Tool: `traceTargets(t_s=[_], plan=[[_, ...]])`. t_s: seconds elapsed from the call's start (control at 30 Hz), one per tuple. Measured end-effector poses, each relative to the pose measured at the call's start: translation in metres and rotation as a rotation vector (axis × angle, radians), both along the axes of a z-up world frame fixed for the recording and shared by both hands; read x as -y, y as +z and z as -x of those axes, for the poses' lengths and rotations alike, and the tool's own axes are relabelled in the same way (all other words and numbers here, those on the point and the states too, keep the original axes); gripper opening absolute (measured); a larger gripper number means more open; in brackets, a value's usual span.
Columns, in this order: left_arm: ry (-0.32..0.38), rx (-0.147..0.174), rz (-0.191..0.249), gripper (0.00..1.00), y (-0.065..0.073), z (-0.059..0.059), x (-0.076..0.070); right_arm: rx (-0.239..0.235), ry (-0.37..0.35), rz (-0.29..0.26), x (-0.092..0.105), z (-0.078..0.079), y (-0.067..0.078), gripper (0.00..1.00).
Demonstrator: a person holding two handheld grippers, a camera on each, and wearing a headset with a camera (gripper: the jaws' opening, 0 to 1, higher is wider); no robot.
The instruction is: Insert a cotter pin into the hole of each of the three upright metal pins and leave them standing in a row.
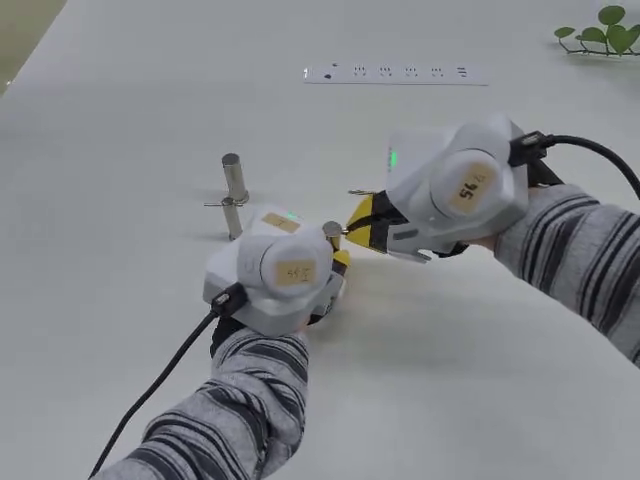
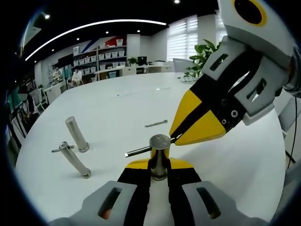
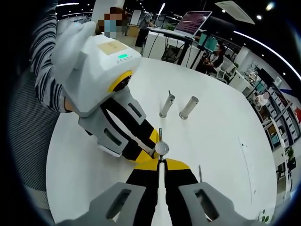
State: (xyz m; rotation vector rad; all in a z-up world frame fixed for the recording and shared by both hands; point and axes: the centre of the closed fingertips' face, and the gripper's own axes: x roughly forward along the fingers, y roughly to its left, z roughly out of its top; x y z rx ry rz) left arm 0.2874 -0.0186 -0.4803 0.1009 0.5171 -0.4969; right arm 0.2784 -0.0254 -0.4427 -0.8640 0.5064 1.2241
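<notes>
On white table [image 1: 120, 330], left tongs [image 2: 159, 165] clamp metal pin [image 2: 159, 149], right tongs [image 3: 161, 164] pinch cotter pin [image 2: 138, 151].

This is an open-plan office or lab. The long white worktable [image 1: 120, 330] carries a white power strip [image 1: 400, 74] at top centre. The left gripper view shows shelves of storage bins [image 2: 101, 57] upper left and slatted window blinds [image 2: 182, 35] upper right. A lit desk monitor [image 3: 193, 21] stands at the top of the right gripper view.

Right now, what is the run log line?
left gripper: shut on metal pin | right gripper: shut on cotter pin, through that pin
</notes>
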Motion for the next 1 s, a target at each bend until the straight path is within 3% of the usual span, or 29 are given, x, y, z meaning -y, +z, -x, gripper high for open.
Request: traceTargets(t_s=[0.23,0.3,0.33,0.4,0.5,0.7,0.87,1.0], plan=[[0.002,0.003,-0.004,0.09,0.000,0.000,0.000,0.001,-0.012,-0.016,0.000,0.001,0.001,0.00],[0.002,0.004,-0.005,0.09,0.000,0.000,0.000,-0.004,-0.030,-0.052,-0.003,0.001,0.003,0.00],[0.002,0.004,-0.005,0.09,0.000,0.000,0.000,0.014,-0.041,-0.081,-0.005,-0.002,0.008,0.02],[0.001,0.003,-0.007,0.09,0.000,-0.001,0.000,0.019,-0.047,-0.086,-0.003,-0.003,0.010,0.10],[0.003,0.004,-0.009,0.09,0.000,-0.001,0.000,-0.006,-0.092,-0.111,0.001,-0.003,0.012,0.10],[0.000,0.003,-0.002,0.09,0.000,-0.001,0.000,-0.096,-0.245,-0.236,0.015,-0.008,0.014,0.21],[0.000,-0.014,0.024,0.09,0.001,-0.005,-0.002,-0.118,-0.287,-0.239,0.026,-0.006,0.009,0.22],[-0.001,-0.012,0.013,0.09,0.001,-0.012,-0.006,-0.120,-0.304,-0.238,0.031,-0.001,0.008,0.22]])
